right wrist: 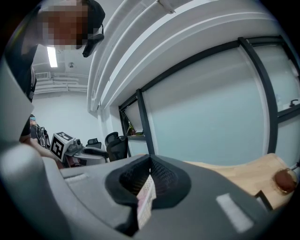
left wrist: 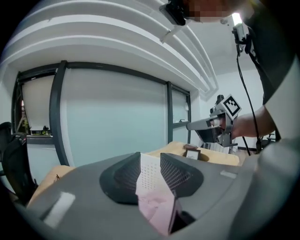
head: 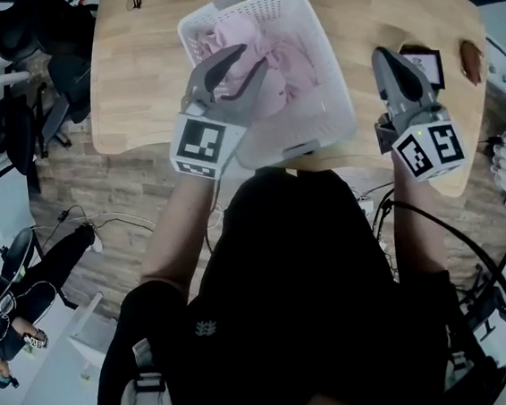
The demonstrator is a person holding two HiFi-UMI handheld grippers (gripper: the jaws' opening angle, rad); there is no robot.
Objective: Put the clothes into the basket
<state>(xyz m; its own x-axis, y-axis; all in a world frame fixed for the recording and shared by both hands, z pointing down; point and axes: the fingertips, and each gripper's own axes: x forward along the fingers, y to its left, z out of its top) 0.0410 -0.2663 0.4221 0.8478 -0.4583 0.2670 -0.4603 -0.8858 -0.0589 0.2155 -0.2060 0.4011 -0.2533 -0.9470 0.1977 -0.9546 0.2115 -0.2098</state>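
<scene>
Clothes (head: 290,58), pink and bunched, lie inside the white basket (head: 339,98) on the desk (head: 137,83), directly beneath my left gripper (head: 254,58). That gripper is released: its jaws stand apart above the heap with nothing pinched, and between them I see basket mesh and pink cloth. The basket sits just to the left of my right gripper (head: 385,54), which hangs outside its wall, clenched tip to tip on nothing. A small framed picture (head: 427,65) stands just beyond it.
</scene>
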